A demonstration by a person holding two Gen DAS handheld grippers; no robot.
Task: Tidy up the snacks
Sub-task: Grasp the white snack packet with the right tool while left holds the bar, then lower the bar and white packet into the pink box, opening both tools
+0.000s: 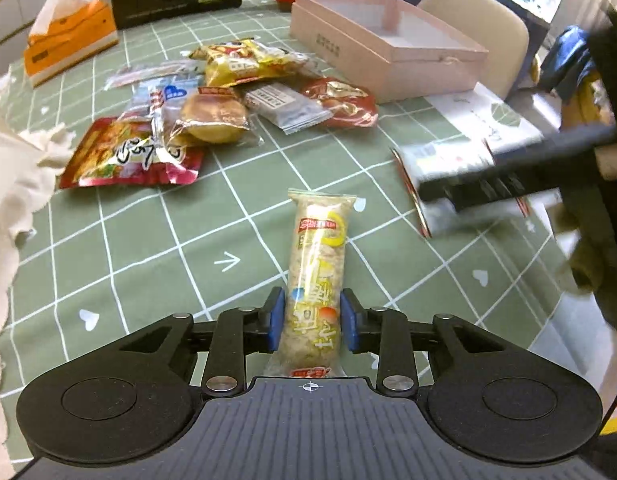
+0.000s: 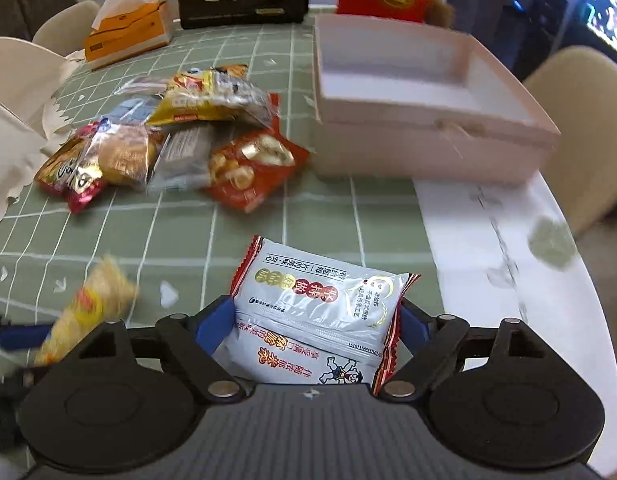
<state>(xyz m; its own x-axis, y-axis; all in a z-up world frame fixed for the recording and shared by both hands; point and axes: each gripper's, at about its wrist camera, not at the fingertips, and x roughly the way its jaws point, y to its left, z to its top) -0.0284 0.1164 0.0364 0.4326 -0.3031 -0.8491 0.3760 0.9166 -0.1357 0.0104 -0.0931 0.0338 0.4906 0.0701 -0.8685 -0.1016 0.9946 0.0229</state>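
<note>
Gathering snacks for the pink box (image 2: pixel 428 152) was the step in hand, and each tool had a packet between its jaws. The left gripper (image 1: pixel 312 320) stood narrow around a long rice-cracker stick (image 1: pixel 318 272), its blue pads (image 1: pixel 277 320) right against the wrapper's sides; the stick lay on the green checked tablecloth (image 1: pixel 148 248), pointing away from the camera. The right gripper (image 2: pixel 316 326) stood wide around a grey packet with red edges (image 2: pixel 320 300), which filled the gap between the pads, though whether they pressed on it could not be told. A heap of other snacks (image 2: pixel 180 148) waited to the left of the box, which sat open and looked empty at the table's far right. Judging from this, the next move called for a firm hold on both packets, then a lift over the box's near wall and a release inside
</note>
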